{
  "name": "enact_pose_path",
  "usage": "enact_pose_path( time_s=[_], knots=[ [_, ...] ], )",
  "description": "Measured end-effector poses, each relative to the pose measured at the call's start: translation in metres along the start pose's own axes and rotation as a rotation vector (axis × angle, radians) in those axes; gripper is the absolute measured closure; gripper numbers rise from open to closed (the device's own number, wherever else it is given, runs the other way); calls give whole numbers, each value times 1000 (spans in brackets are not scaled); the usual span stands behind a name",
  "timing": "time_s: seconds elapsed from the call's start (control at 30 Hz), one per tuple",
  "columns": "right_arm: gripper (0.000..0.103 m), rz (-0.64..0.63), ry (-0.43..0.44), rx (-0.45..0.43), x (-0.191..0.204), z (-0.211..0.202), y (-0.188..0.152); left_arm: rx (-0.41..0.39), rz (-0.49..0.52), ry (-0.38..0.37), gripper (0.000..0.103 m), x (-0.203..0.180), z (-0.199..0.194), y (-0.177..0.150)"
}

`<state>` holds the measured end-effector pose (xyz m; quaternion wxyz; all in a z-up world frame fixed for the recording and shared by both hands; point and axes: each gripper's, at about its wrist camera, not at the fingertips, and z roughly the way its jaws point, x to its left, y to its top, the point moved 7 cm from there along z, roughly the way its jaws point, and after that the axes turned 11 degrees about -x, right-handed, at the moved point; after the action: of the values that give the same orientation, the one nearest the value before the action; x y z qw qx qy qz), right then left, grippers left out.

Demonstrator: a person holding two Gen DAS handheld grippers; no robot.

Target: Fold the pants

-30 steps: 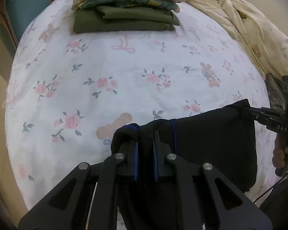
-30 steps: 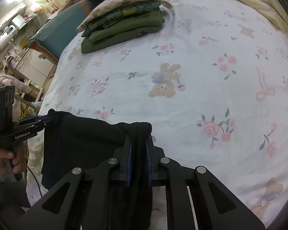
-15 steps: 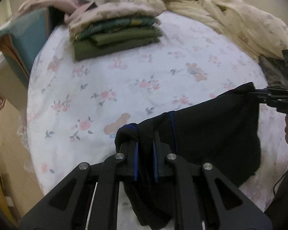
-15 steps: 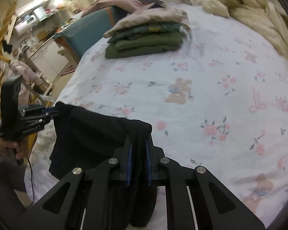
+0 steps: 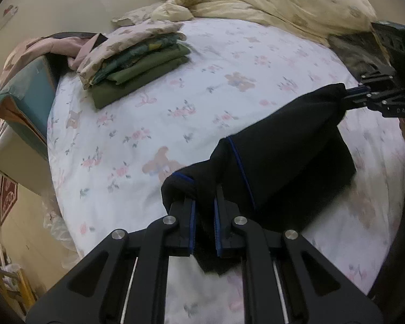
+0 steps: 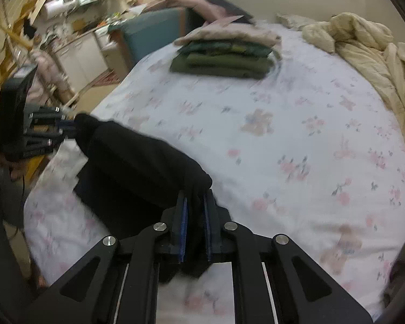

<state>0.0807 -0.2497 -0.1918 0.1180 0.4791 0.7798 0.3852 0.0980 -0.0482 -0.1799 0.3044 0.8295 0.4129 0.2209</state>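
Black pants [image 5: 278, 145] with a blue seam stripe hang stretched between my two grippers above the flowered bed sheet [image 5: 154, 124]. My left gripper [image 5: 204, 210] is shut on one end of the pants. My right gripper [image 6: 195, 208] is shut on the other end [image 6: 137, 159]. In the left wrist view the right gripper [image 5: 359, 94] shows at the right edge pinching the pants. In the right wrist view the left gripper [image 6: 62, 127] shows at the left edge. The pants' lower part hangs down to the sheet; whether it touches is unclear.
A stack of folded green and patterned clothes [image 5: 137, 62] lies at the far side of the bed, also in the right wrist view [image 6: 224, 54]. A crumpled cream duvet [image 5: 283, 2] lies at the head. A teal chair [image 6: 151, 32] and a cluttered counter stand beyond the bed edge.
Both grippers have risen and tilted up with the pants held between them. The pants hang higher above the sheet, and more of the room and bed shows.
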Motion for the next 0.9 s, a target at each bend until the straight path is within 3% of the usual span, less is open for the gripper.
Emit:
enact_pose_path(
  time_s=[0.2, 0.37, 0.47, 0.57, 0.63, 0.7, 0.77, 0.9],
  knots=[
    [98, -41, 17, 139, 15, -6, -46, 72, 75, -46, 94, -31, -13, -41],
    [98, -65, 6, 276, 24, 7, -82, 202, 121, -26, 91, -48, -1, -79],
    [98, -16, 4, 356, 21, 9, -92, 291, 83, -28, 91, -44, 0, -86],
    [97, 18, -37, 359, 7, -5, -85, 337, 21, -45, 89, -34, -12, -84],
    [97, 75, -73, 297, -9, -21, -69, 431, 4, -43, 72, -25, -21, -89],
    [97, 120, -99, 210, -19, -38, -50, 475, 46, 32, 73, -13, -29, -89],
    [96, 152, -113, 115, -24, -49, -29, 408, 22, 31, 73, -7, -37, -68],
    [94, 201, -56, 21, -13, -41, 9, 184, -201, 33, 73, 8, -42, -4]
  ],
)
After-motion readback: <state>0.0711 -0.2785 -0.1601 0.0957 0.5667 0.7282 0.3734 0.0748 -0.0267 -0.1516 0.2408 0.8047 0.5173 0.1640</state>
